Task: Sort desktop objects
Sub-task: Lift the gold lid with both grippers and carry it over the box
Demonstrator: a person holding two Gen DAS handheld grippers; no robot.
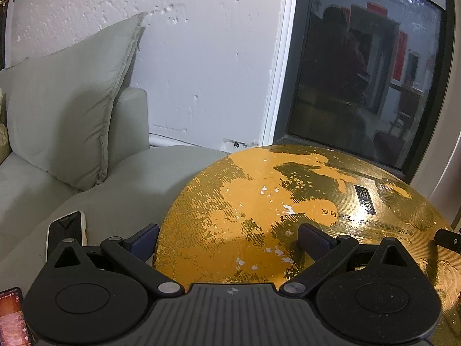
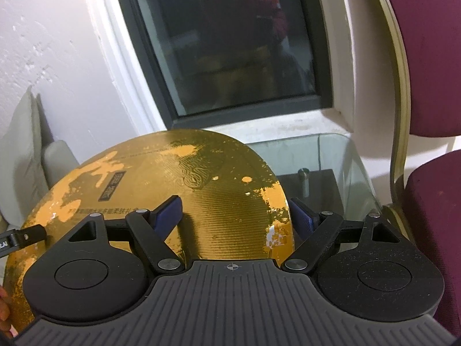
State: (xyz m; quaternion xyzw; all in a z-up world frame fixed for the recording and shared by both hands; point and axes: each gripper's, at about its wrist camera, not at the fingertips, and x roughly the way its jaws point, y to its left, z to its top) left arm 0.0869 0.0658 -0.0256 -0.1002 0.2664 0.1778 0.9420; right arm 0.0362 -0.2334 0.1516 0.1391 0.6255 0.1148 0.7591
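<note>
While both jaws gape: one gold box (image 1: 259,201), two phones (image 1: 67,230).

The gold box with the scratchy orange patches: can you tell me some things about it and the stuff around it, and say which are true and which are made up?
1. The gold box has writing on its lid. True.
2. The left gripper is shut tight. False: its jaws stand wide open over the box.
3. A phone lies on the grey sofa. True.
4. The chair is bright green. False: it is dark red.
5. The right gripper is open, with one finger past the box's edge. True.
</note>
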